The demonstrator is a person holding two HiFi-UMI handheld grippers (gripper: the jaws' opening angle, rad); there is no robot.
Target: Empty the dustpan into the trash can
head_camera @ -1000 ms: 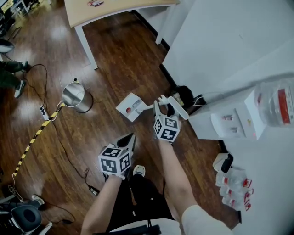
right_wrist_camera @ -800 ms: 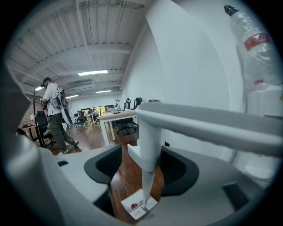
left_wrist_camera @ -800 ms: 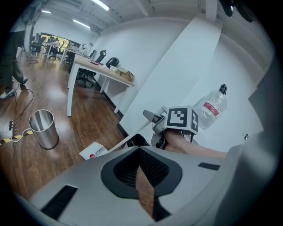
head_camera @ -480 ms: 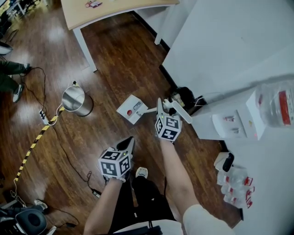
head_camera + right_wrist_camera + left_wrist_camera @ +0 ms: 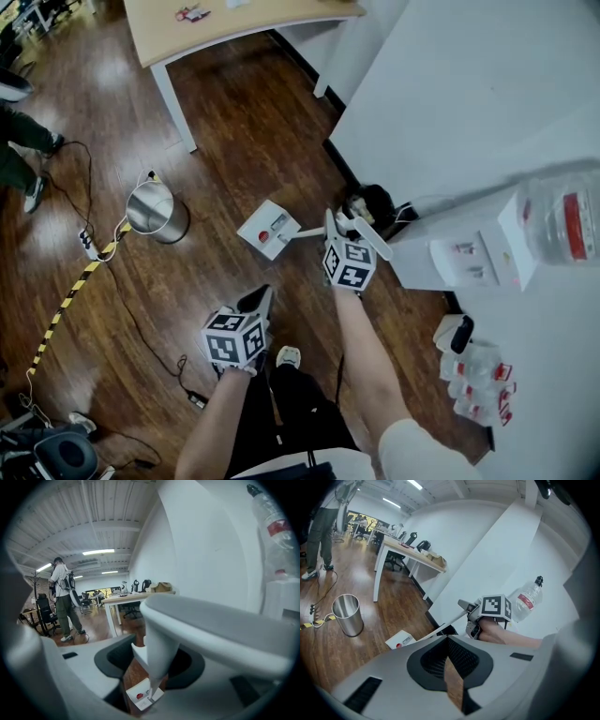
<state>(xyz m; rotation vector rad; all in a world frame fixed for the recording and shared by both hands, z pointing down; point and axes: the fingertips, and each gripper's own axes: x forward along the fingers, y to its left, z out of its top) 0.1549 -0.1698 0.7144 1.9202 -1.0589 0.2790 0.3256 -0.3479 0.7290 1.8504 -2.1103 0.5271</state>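
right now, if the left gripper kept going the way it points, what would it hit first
The left gripper slants down, so probably the wood floor, just short of the dustpan handle; depth is unclear.

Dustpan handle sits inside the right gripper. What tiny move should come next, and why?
Probably finish squeezing the right gripper onto the dustpan handle. Its jaws have just been closing with the handle between them, but floor shows beside it, so the grip looks unfinished. The dustpan is on the floor, apart from the trash can, so lifting comes after.
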